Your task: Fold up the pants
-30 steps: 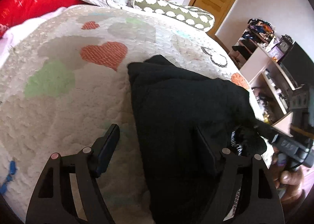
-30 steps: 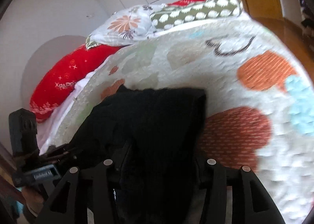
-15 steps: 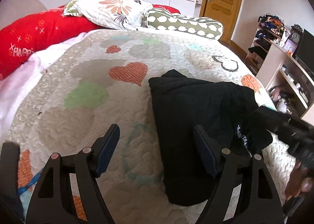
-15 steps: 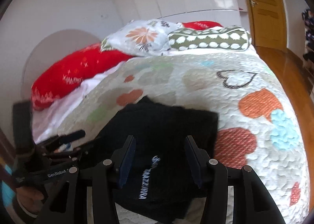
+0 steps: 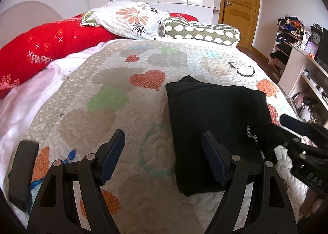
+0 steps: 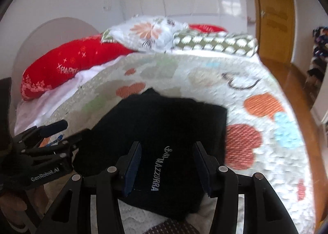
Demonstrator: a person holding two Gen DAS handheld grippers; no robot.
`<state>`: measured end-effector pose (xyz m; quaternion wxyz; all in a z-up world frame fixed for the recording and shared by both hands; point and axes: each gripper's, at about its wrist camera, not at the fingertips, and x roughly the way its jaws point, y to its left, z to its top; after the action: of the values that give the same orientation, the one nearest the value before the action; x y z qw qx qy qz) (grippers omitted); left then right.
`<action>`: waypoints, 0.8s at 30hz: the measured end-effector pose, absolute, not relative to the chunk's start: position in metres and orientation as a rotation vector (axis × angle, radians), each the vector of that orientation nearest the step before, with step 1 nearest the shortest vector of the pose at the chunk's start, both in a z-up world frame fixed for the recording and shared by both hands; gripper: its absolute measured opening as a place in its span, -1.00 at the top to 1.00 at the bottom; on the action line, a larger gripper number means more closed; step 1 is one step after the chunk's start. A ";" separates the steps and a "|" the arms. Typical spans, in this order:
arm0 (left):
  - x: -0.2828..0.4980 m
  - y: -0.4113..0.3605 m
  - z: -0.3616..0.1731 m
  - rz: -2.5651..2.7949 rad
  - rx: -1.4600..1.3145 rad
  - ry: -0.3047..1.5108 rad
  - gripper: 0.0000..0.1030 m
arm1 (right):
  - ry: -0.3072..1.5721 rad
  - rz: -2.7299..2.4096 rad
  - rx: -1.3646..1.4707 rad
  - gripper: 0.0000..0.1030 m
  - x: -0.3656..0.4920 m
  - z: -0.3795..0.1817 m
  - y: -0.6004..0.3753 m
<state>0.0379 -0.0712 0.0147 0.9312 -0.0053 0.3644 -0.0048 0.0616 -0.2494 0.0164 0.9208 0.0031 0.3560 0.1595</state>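
- Left gripper: jaws spread wide with nothing between them, hanging over bare quilt just left of the folded black pants
- Right gripper: jaws parted and empty, poised above the near end of the pants, framing the white lettering without touching the cloth
- The pants lie as a compact, roughly rectangular bundle on the heart-patterned quilt, well short of the red pillow and near the quilt's right-hand edge; the fold looks essentially done
- Risk, as I judge it: a fingertip dipping low while neither gripper holds the cloth could catch the top layer and drag the fold open
- The far-left corner of the pants shows stacked layers slightly offset; a nudge there could let them slide apart
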 end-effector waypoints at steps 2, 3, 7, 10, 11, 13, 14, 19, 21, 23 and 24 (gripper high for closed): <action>0.031 -0.075 0.017 -0.013 -0.003 0.735 -0.51 | 0.708 0.300 0.003 0.01 0.051 0.022 -0.253; 0.029 -0.076 0.018 -0.014 -0.003 0.730 -0.51 | 0.705 0.290 0.000 0.01 0.047 0.024 -0.255; 0.014 -0.081 0.025 -0.019 -0.004 0.709 -0.51 | 0.709 0.284 -0.002 0.01 0.033 0.028 -0.260; 0.005 -0.085 0.028 -0.020 0.003 0.710 -0.51 | 0.711 0.281 0.017 0.01 0.025 0.031 -0.267; 0.002 -0.086 0.029 -0.018 0.005 0.708 -0.51 | 0.713 0.278 0.023 0.01 0.022 0.031 -0.269; -0.003 -0.087 0.032 -0.020 0.002 0.700 -0.51 | 0.720 0.274 0.028 0.01 0.017 0.032 -0.273; -0.006 -0.088 0.034 -0.023 -0.001 0.694 -0.51 | 0.721 0.272 0.030 0.01 0.015 0.033 -0.274; -0.018 -0.093 0.041 -0.028 0.000 0.675 -0.51 | 0.720 0.269 0.043 0.01 0.003 0.034 -0.280; -0.021 -0.096 0.043 -0.030 0.002 0.672 -0.51 | 0.719 0.269 0.049 0.01 0.000 0.035 -0.281; -0.024 -0.097 0.043 -0.034 0.003 0.672 -0.51 | 0.720 0.268 0.050 0.01 -0.003 0.035 -0.282; -0.025 -0.098 0.043 -0.037 0.004 0.672 -0.51 | 0.719 0.268 0.050 0.01 -0.005 0.036 -0.283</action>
<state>-0.0251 -0.0980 0.0431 0.9439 0.0021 0.3297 -0.0182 -0.0047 -0.2827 0.0358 0.9270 0.0244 0.3507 0.1306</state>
